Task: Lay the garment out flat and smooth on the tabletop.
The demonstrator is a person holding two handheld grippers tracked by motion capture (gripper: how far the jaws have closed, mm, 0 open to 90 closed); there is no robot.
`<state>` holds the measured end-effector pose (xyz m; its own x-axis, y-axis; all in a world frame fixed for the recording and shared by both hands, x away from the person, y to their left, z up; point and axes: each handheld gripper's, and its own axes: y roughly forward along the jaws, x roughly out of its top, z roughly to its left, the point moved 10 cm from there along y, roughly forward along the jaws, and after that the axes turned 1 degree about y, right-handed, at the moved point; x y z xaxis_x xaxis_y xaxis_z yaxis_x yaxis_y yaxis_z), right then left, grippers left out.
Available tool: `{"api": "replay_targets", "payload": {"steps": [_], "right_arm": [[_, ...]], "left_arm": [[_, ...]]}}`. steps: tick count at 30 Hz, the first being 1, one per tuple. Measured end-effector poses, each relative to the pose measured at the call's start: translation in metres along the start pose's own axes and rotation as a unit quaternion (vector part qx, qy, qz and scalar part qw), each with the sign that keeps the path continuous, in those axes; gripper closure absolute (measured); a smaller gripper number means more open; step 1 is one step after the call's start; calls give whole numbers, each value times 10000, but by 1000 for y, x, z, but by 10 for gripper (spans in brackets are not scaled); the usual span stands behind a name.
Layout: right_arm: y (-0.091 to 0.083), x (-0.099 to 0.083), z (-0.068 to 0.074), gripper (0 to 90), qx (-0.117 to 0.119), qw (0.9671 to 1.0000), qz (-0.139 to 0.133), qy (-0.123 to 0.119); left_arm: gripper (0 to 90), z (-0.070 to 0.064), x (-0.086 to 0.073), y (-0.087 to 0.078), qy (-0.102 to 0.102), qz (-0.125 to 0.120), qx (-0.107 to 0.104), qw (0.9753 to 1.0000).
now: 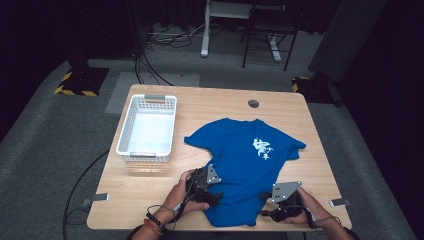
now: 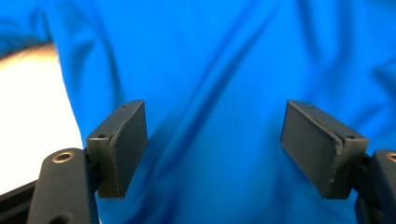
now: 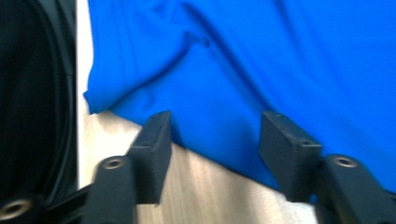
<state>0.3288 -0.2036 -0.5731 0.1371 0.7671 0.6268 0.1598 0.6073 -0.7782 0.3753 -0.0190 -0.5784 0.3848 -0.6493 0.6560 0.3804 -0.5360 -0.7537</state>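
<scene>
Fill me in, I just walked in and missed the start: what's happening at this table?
A person holds a tool in each hand over a blue T-shirt spread on the wooden table. The left tool sits over the shirt's lower left part, the right tool at its bottom right hem. Both have their jaws open, with nothing gripped yet. A white basket stands empty to the left, apart from the shirt.

The T-shirt [image 1: 245, 165] is bright blue with a white print on its chest. The basket [image 1: 148, 105] is white, with a latticed wall. The bench [image 1: 210, 102] is pale wood grain. Both grippers have black jaws and grey plates.
</scene>
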Motion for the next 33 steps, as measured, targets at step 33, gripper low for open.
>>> {"api": "replay_targets", "payload": {"steps": [33], "right_arm": [[51,136,-94,889,-231,9927,-63,1184]], "left_arm": [[224,28,-14,-12,-2,177,173,9997]]}}
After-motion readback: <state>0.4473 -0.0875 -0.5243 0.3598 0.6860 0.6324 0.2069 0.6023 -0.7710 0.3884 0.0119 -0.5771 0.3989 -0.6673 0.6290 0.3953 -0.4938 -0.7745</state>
